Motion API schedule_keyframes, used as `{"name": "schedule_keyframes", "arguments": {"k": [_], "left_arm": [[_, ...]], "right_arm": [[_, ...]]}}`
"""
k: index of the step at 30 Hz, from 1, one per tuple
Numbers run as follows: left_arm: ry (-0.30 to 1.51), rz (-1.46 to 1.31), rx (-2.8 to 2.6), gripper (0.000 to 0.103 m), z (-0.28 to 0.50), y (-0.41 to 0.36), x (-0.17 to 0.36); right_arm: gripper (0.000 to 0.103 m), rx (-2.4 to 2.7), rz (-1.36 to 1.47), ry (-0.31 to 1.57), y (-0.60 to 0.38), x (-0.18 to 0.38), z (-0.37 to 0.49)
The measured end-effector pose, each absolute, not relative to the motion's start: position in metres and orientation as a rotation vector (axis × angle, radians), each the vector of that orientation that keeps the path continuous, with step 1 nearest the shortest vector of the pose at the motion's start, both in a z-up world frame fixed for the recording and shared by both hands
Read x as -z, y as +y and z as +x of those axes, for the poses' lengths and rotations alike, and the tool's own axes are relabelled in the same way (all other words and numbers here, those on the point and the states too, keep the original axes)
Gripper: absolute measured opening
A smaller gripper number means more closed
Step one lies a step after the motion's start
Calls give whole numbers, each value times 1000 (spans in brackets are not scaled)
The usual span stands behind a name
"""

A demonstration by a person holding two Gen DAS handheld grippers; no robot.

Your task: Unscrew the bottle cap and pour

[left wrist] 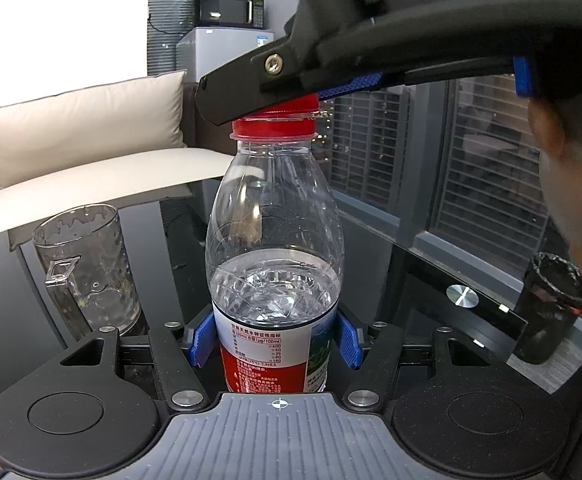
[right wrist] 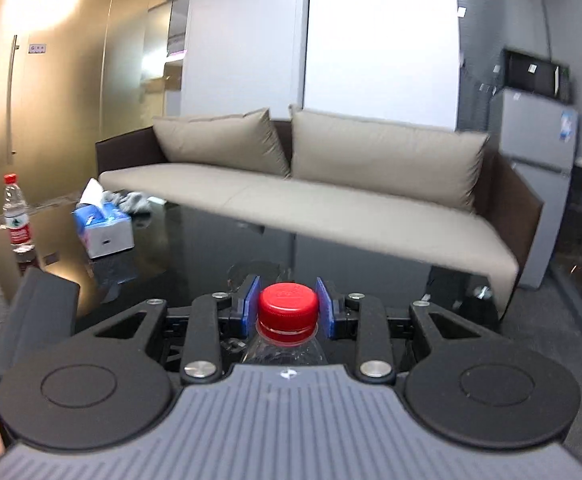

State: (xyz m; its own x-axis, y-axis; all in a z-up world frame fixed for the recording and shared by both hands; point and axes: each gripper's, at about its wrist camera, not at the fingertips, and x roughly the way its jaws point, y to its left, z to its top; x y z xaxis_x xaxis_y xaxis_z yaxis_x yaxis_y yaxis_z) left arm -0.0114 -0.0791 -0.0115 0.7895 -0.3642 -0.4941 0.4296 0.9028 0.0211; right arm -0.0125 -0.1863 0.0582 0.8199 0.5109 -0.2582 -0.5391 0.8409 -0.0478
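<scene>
Left wrist view: left gripper (left wrist: 275, 338) clamps clear plastic water bottle (left wrist: 273, 248) at frame centre; right gripper (right wrist: 287, 305) straddles red screw cap (right wrist: 287, 307), contact unclear. Squeeze cap squarely before twisting

We see our right gripper (right wrist: 287, 304) low in the frame's centre, its blue pads (right wrist: 251, 304) flanking the red cap (right wrist: 287, 309) of a clear bottle (right wrist: 285, 350); whether they touch it is unclear. At left stand a second bottle (right wrist: 16, 216) and tissue box (right wrist: 105, 228).
</scene>
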Motion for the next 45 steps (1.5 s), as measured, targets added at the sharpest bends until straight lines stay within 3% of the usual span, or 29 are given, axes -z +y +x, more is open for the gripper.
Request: {"name": "schedule_keyframes", "arguments": {"k": [15,33,38,41,45], "left_arm": [[488,141,433,55,-11,-82,14],[458,172,459,54,-13,-82,17],[463,162,455,54,-13,-82,17],[468,154,454,55,-12,-80,16],[472,149,454,55,-11,-79,16]], "right_arm": [[31,-700,-105,122,-212,-42,-5],[32,-1048,-161,182,-255,-56,26],[33,-939,-187,163,-247,-58,9],[36,-824,-182,149,-238,-54,-8],[53,-711,-113,161,-228,-49,-23]]}}
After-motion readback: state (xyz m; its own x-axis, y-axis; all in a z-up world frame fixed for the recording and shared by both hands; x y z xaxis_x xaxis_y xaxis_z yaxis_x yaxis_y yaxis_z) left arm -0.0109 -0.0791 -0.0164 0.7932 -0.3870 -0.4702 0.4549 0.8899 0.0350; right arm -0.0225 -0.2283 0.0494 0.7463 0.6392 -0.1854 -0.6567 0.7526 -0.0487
